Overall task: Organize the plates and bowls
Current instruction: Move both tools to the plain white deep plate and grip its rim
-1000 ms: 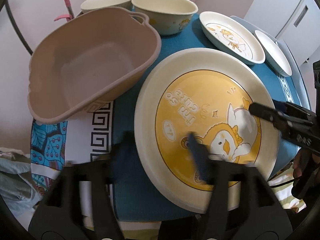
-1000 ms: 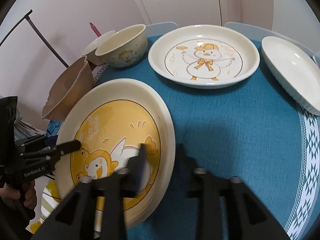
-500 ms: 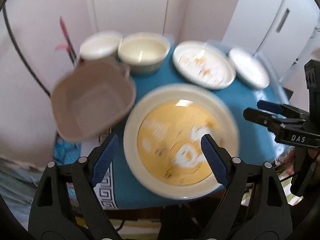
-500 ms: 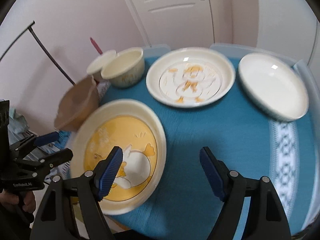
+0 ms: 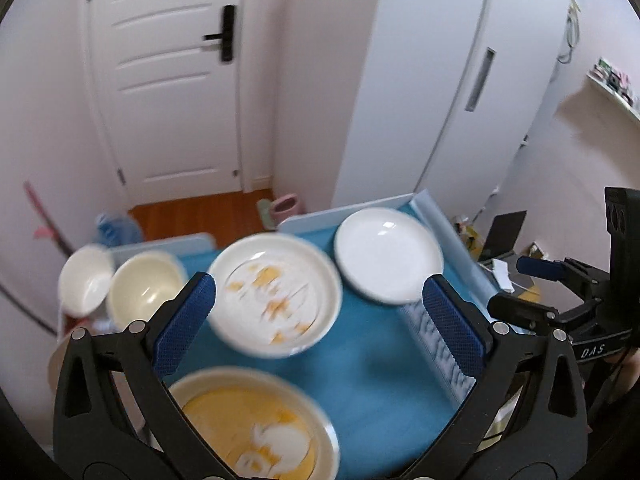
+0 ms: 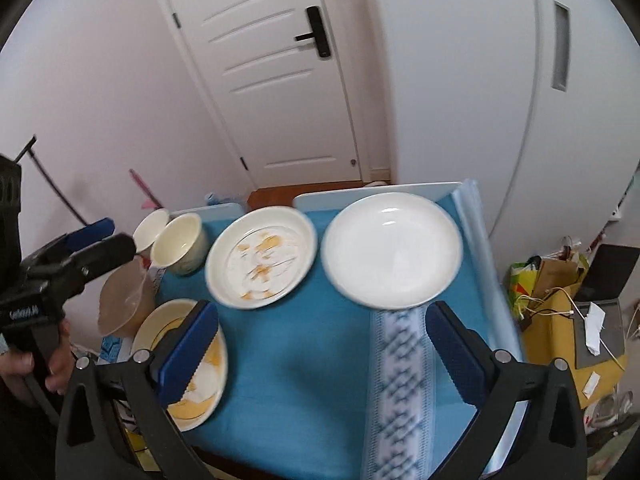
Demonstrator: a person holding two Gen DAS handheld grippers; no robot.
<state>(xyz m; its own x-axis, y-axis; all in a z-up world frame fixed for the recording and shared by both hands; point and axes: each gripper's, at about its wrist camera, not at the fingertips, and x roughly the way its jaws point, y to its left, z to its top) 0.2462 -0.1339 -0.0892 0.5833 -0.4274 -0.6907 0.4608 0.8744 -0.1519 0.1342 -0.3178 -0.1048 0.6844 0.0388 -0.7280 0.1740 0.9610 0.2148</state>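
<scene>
A: Two tongs, both hanging above the counter (image 6: 320, 352). Left tongs (image 5: 318, 320) are gaping wide, nothing between the pads. Right tongs (image 6: 320, 344) are spread apart too, gripping nothing.

B: Plates?

A: Three are sitting on the blue cloth (image 5: 372, 364). Yellow plate (image 5: 256, 420) is lying at the near left edge, duck plate (image 5: 276, 296) is resting in the middle behind it, white plate (image 5: 388, 254) is sitting at the far right, just beside the duck plate. Motion blur is smearing the prints.

B: Bowls?

A: Cream bowl (image 6: 180, 244) and white bowl (image 6: 150, 226) are standing at the far left corner, touching or nearly so, can't tell. Cream one is sitting just left of the duck plate.

B: Anything else?

A: Tan basin (image 6: 124, 300) is sitting off the left side, between the bowls and the yellow plate. Right view is showing the left tongs at the frame's left edge, a hand (image 6: 56, 364) gripping the handle. Door (image 6: 276, 80) is standing shut behind the counter. Clutter and a yellow bag (image 6: 552, 312) are lying on the floor to the right.
</scene>
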